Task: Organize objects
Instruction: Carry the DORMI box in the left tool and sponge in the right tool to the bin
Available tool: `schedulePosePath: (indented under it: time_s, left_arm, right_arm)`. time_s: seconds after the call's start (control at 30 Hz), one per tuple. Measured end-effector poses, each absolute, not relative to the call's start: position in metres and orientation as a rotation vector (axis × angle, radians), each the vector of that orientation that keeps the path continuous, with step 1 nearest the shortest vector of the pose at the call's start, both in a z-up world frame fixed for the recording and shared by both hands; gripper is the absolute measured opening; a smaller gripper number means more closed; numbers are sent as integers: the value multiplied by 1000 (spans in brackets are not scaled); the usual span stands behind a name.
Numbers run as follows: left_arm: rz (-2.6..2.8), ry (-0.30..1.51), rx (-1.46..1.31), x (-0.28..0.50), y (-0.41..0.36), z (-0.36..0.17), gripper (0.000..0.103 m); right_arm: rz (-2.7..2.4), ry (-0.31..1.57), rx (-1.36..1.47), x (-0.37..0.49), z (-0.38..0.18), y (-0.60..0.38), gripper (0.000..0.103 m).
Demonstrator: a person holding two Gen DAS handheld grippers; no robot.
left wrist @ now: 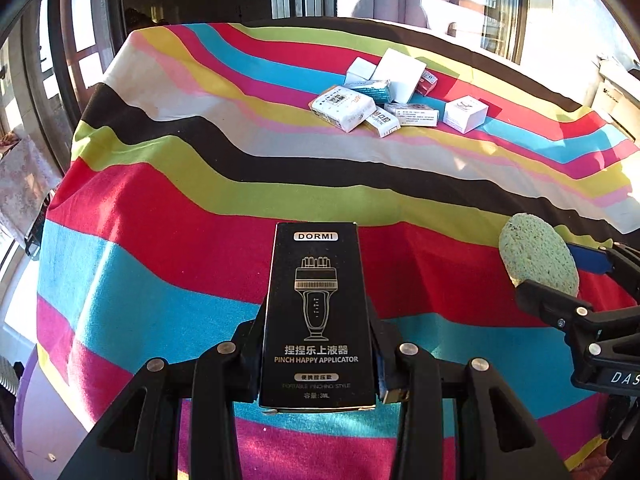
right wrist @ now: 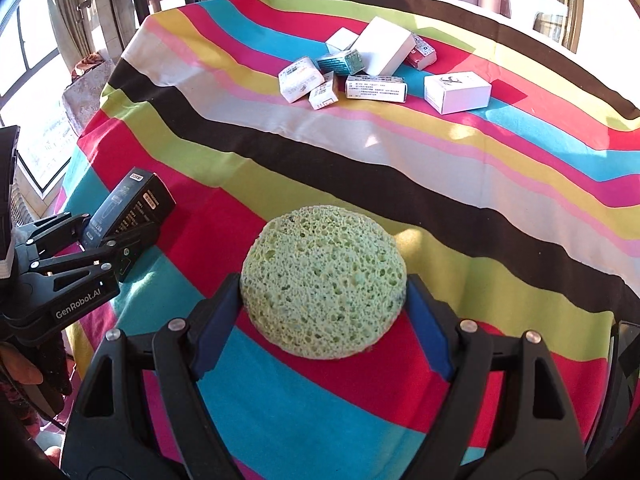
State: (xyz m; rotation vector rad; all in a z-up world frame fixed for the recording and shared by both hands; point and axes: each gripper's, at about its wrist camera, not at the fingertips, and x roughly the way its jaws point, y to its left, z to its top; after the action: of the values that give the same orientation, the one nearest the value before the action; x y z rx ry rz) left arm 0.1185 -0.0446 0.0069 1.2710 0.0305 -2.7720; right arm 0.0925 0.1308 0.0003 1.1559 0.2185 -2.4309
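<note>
My left gripper (left wrist: 318, 344) is shut on a tall black box (left wrist: 318, 312) printed with an applicator drawing, held above the striped cloth. From the right wrist view the same black box (right wrist: 130, 208) shows at the left, clamped in the left gripper (right wrist: 116, 240). My right gripper (right wrist: 324, 308) is shut on a round green sponge (right wrist: 322, 280), its blue pads pressing both sides. The sponge (left wrist: 538, 258) also appears at the right edge of the left wrist view, held in the right gripper (left wrist: 560, 272).
A striped cloth (left wrist: 168, 200) covers the table. A heap of several small boxes and packets (left wrist: 384, 92) lies at the far side, with a white box (right wrist: 456, 92) to its right. Windows stand behind the table. A hand (right wrist: 22, 368) shows at lower left.
</note>
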Motion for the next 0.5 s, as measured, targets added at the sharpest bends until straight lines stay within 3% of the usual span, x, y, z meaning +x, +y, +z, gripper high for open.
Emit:
schedulePosePath:
  time_s: [0.5]
  left_arm:
    - [-2800,37,1235,152,-50,15,41]
  right_arm:
    - [-2390,253,1116,117,10,113,83]
